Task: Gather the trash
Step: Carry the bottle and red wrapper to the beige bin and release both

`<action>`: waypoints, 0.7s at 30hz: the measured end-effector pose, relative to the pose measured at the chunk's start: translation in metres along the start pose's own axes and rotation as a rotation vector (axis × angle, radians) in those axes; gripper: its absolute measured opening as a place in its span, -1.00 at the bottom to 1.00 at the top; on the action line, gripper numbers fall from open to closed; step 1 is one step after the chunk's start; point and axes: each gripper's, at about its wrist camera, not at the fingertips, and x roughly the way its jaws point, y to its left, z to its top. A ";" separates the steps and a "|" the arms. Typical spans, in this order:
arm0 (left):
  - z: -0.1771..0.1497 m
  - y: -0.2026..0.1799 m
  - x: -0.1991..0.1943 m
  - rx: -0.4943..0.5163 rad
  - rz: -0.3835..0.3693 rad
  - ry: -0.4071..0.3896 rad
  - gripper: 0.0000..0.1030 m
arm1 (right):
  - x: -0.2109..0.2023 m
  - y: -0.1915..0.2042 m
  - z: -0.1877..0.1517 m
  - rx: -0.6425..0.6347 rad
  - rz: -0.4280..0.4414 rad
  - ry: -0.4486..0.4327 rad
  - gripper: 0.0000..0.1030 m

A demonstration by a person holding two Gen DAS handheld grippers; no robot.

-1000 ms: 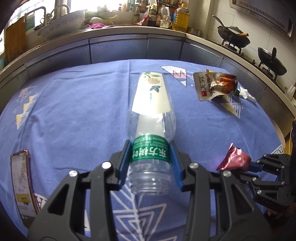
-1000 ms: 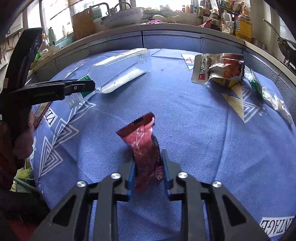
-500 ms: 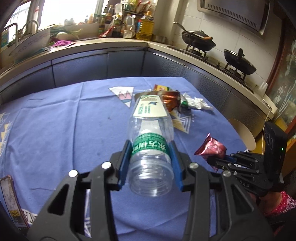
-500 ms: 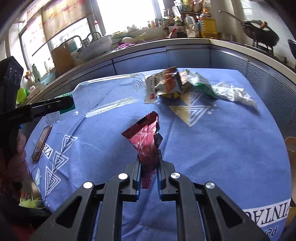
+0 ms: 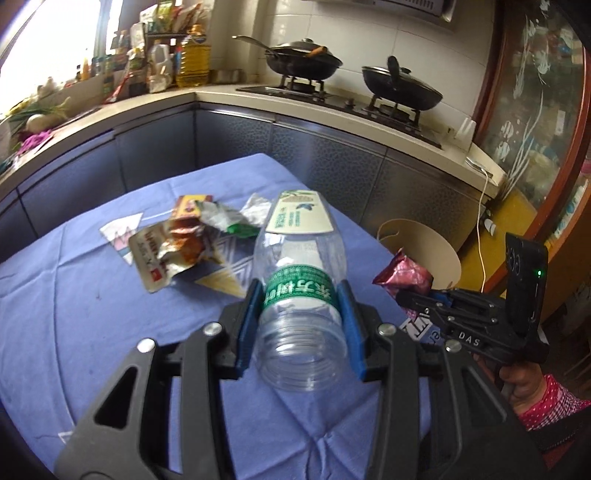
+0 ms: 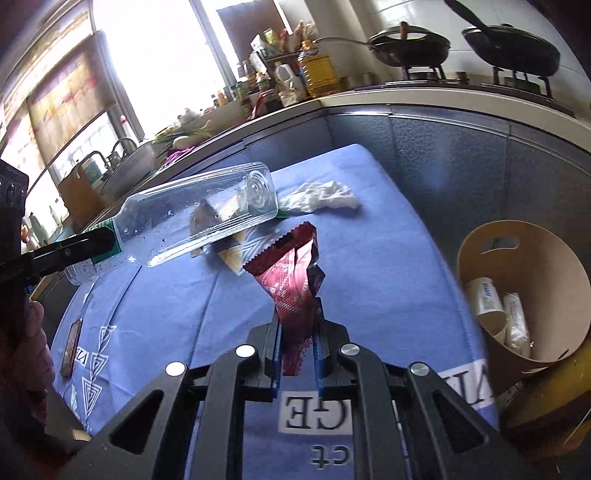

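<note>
Ahead of the hand-held gripper, a pale worktop (image 5: pixel 229 92) over dark grey cabinet fronts (image 5: pixel 325 162) is curving round the room. White wall tiles (image 5: pixel 332 22) are showing behind a gas hob (image 5: pixel 343 99) carrying two black pans. Daylight is pouring in through a window (image 6: pixel 155 48) to the far left, washing it out. To the right, a wood-framed glass door (image 5: pixel 535 110) is standing above a yellow floor (image 5: pixel 517 214)

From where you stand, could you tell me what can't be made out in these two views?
- Snack bag: right wrist view, only shapes show through the bottle.
- Bin: left wrist view, wrapper and right gripper cover it.
- Bin contents: right wrist view, blurred.
- Phone: right wrist view, too small.
</note>
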 end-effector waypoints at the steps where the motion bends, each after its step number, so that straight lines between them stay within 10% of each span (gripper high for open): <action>1: 0.005 -0.010 0.008 0.021 -0.019 0.007 -0.24 | -0.003 -0.010 0.000 0.014 -0.014 -0.008 -0.73; 21: 0.057 -0.185 0.210 0.292 -0.206 0.270 -0.24 | -0.036 -0.210 0.002 0.301 -0.273 -0.098 -0.73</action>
